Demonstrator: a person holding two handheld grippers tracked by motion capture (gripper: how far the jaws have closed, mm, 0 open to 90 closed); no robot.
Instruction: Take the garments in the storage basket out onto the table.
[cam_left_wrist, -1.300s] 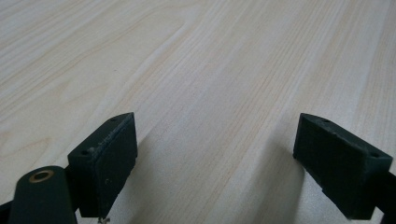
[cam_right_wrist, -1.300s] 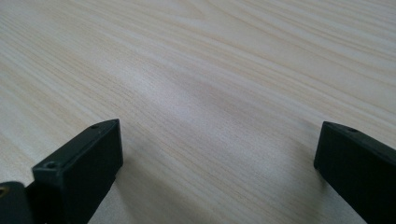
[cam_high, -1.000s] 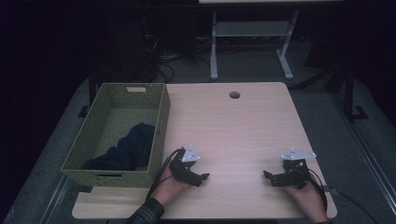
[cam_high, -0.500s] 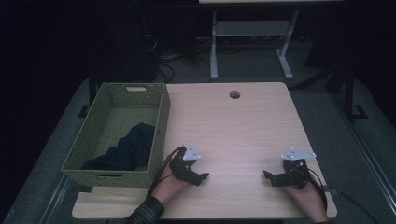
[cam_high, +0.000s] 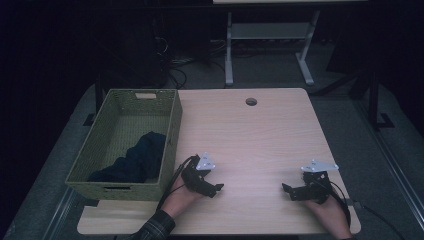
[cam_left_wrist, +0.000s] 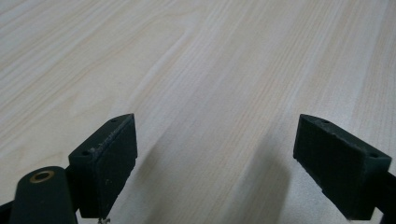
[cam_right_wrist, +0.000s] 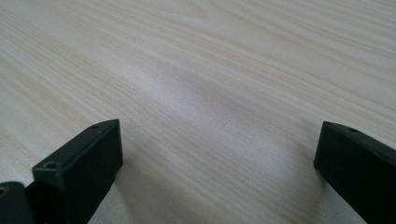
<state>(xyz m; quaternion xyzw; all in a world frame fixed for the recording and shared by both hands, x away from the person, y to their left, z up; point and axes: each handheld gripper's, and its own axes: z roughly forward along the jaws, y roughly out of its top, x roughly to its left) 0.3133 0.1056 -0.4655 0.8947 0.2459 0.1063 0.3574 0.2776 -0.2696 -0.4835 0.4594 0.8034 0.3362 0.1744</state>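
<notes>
A person sits at a light wooden table (cam_high: 260, 135) with 2 grippers, 1 in each hand. Both hands rest near the front edge, well apart from each other.

The left gripper (cam_high: 216, 189) sits on the table just beside the green basket (cam_high: 170, 130). In the left gripper view its 2 black fingers (cam_left_wrist: 109, 158) stand wide apart, with nothing but bare wood between them. The right gripper (cam_high: 286, 190) sits over near the right side of the table. In the right gripper view its fingers (cam_right_wrist: 84, 163) are wide apart too, and they hold nothing.

The thing closest to the work is a dark blue cloth (cam_high: 135, 160). It lies bunched up inside the basket, toward the near end and against the wall on the table's side. The basket stands at the left edge of the table.

I think the job is either just about to start or just done. No gripper is touching the cloth, and no gripper is reaching into the basket. If the cloth is meant to come out and go on the table, then all of that is left to do. If it was meant to go in, it is already there.
</notes>
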